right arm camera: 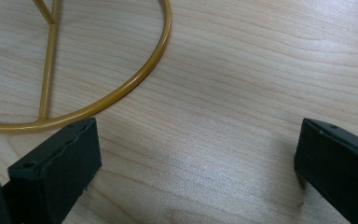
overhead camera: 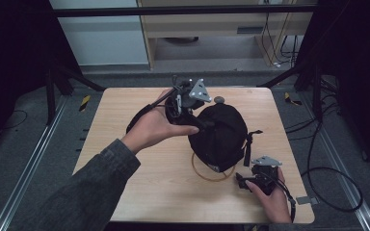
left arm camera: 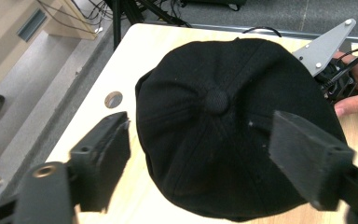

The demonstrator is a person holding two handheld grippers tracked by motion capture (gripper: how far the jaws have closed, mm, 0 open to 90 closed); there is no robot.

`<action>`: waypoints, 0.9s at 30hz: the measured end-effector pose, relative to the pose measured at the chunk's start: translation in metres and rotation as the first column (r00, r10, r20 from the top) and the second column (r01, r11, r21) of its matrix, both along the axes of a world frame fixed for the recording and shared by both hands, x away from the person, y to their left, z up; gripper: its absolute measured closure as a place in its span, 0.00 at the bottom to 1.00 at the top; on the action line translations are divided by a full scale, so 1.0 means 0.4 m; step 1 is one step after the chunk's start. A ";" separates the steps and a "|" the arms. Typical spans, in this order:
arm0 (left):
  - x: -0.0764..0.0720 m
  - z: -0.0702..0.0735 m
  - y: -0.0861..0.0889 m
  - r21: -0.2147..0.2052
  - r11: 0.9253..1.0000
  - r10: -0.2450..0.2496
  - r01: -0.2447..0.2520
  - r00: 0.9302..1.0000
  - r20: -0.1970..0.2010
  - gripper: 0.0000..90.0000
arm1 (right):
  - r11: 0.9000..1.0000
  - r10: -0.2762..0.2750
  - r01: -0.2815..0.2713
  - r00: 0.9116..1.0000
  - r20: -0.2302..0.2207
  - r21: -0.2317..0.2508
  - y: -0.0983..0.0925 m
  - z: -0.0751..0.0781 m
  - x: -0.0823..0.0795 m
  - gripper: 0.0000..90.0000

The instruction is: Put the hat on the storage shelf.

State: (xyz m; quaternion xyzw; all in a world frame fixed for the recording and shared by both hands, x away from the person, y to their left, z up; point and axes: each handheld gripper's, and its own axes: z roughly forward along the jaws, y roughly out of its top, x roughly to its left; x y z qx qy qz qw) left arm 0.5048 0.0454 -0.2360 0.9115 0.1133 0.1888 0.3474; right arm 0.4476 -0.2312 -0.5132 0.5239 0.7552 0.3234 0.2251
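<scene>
A black cap [overhead camera: 219, 134] sat on a gold wire stand [overhead camera: 207, 174] at the table's [overhead camera: 125, 110] centre. The left gripper [left arm camera: 200, 149], at the cap's 10 o'clock, held its fingers spread clear of it. At 5 o'clock, the right gripper [right arm camera: 196, 163] rested with fingers apart, empty.

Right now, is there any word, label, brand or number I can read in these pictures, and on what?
None can be read.
Cap: plain black, no logo or lettering on the side that shows.
Stand: bare gold wire.
Table: unmarked wood.
</scene>
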 end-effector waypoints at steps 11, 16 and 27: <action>-0.023 -0.016 0.070 -0.035 0.998 0.042 -0.043 0.999 -0.028 0.12 | 1.000 0.002 -0.002 1.000 0.001 -0.003 -0.001 0.000 0.000 0.01; -0.029 -0.025 0.098 -0.053 0.997 0.053 -0.055 0.998 -0.035 0.10 | 1.000 0.002 -0.002 1.000 0.001 -0.003 -0.001 0.000 0.000 0.01; -0.054 -0.056 0.147 -0.059 0.996 0.071 -0.074 0.996 -0.046 0.09 | 1.000 0.002 -0.002 1.000 0.001 -0.003 -0.001 0.000 0.000 0.01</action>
